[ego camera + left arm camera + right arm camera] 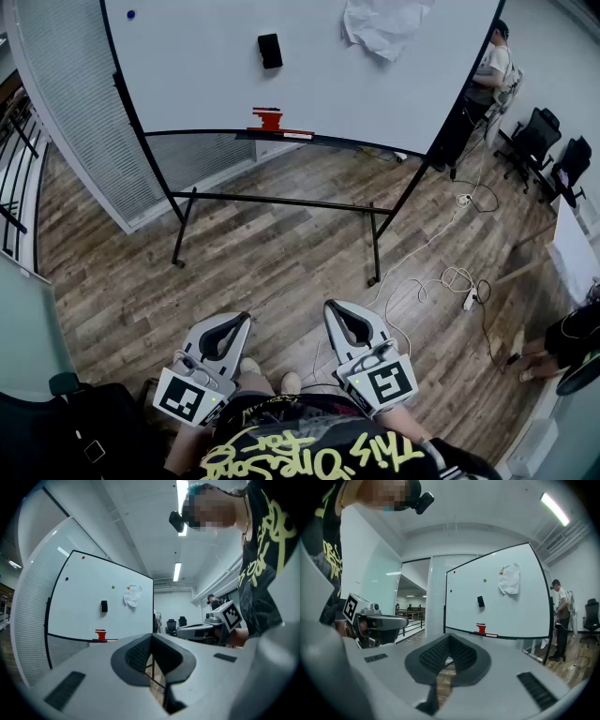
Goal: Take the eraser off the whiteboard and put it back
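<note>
On the far whiteboard (187,66), well apart from both tools, the black eraser (270,51) is seen stuck to the white face, near the middle of the board's width. It sits directly above a red object (267,119) that rests on the ledge (309,137). The eraser's long axis is set up and down on the board, with only a slight lean visible in the head view. Its flat back is turned to the board and its other broad face to the room. At this range its surface detail cannot be made out, and the red object cannot be identified either.

The board's top edge is cut off in the head view, as is the upper part of a crumpled sheet of paper (384,26) fixed at the upper right. A person (489,67) at the board's right edge is partly hidden behind its frame. Office chairs (542,141) and loose cables (450,279) are seen on the wooden floor (281,253) at the right.

Near the wearer's body, the left tool (241,320) and the right tool (333,307) are held side by side, level and aimed toward the board. The jaws of each are closed tip to tip. Nothing is gripped by either, and only floor shows through the small gap behind the tips.
</note>
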